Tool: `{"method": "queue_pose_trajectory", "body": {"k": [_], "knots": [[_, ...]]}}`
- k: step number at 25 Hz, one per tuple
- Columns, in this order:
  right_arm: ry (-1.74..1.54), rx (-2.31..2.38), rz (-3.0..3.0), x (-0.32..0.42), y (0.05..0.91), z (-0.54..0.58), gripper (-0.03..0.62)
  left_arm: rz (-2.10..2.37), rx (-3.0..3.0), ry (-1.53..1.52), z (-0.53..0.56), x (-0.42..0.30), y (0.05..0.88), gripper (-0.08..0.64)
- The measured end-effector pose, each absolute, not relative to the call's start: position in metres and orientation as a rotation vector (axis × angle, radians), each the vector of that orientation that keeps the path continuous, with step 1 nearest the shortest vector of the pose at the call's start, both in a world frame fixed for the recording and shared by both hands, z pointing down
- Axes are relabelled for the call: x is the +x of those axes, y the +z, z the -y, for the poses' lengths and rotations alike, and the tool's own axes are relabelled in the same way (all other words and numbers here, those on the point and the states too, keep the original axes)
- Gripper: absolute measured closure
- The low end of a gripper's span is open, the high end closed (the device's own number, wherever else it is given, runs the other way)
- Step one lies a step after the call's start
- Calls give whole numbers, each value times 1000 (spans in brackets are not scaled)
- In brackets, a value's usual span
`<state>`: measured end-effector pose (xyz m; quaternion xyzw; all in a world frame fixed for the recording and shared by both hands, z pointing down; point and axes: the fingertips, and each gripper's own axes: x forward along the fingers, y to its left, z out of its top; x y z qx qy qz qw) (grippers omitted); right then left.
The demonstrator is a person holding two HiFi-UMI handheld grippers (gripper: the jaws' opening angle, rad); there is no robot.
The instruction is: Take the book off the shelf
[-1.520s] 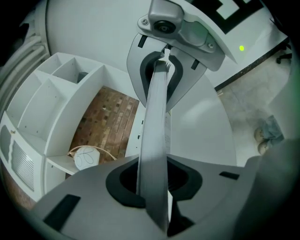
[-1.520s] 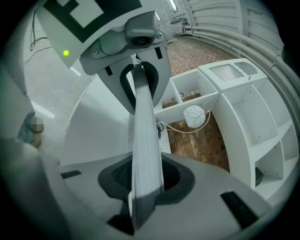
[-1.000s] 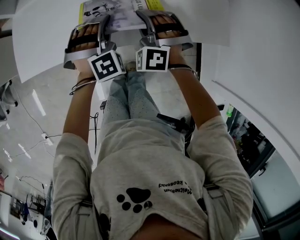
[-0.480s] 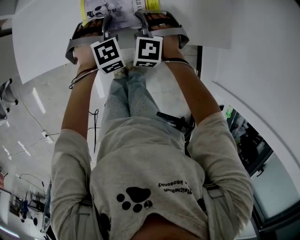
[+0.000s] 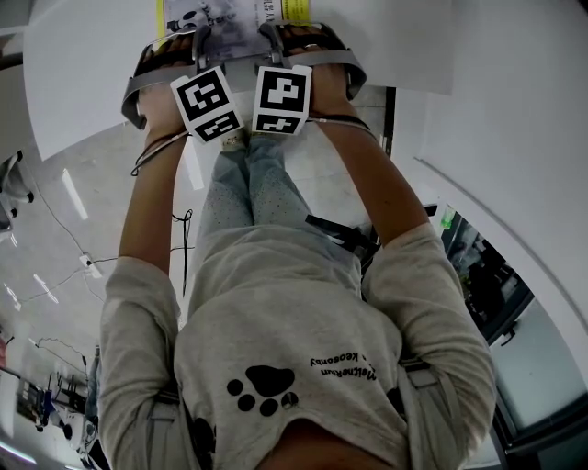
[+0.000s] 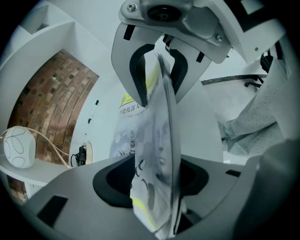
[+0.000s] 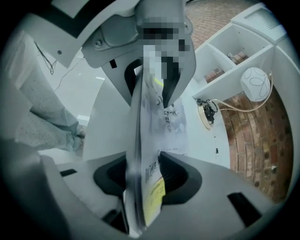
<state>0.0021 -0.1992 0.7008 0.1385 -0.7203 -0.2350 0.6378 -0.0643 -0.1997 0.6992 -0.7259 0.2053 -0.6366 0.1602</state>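
A thin book with a white, grey and yellow cover (image 5: 230, 16) lies at the near part of the white table (image 5: 92, 73). It stands edge-on between both pairs of jaws (image 6: 157, 154) (image 7: 147, 140). My left gripper (image 5: 197, 41) holds its jaws around one end; they have just been opening, and a gap shows on each side of the book. My right gripper (image 5: 276, 37) faces it from the other end. Its jaws have also just been opening: one pad is beside the cover, and the other stands clear. Each gripper view shows the opposite gripper (image 6: 159, 70) (image 7: 154, 70) beyond the book.
A brick wall (image 6: 51, 103) rises behind the table, with white shelf compartments (image 7: 234, 51) beside it. A round white lamp (image 7: 255, 84) with a cord sits on a shelf. A wall socket (image 7: 206, 115) is near it. The person's legs stand below the table edge (image 5: 248, 193).
Both grippers have shifted a little up the picture, onto the table, with the book between them. Their marker cubes have drawn closer together.
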Motion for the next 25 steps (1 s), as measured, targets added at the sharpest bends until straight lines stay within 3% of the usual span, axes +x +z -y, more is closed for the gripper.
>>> {"method": "queue_pose_trajectory", "body": {"k": [6, 17, 25], "knots": [[-387, 241, 1714, -1, 698, 183, 328, -485, -2151, -1898, 181, -64, 695, 285], [-355, 227, 1729, -5, 691, 166, 314, -419, -2267, -1929, 153, -68, 687, 270], [-321, 331, 1845, -17, 650, 162, 316, -560, -2374, -1746, 157, -52, 645, 290]]}}
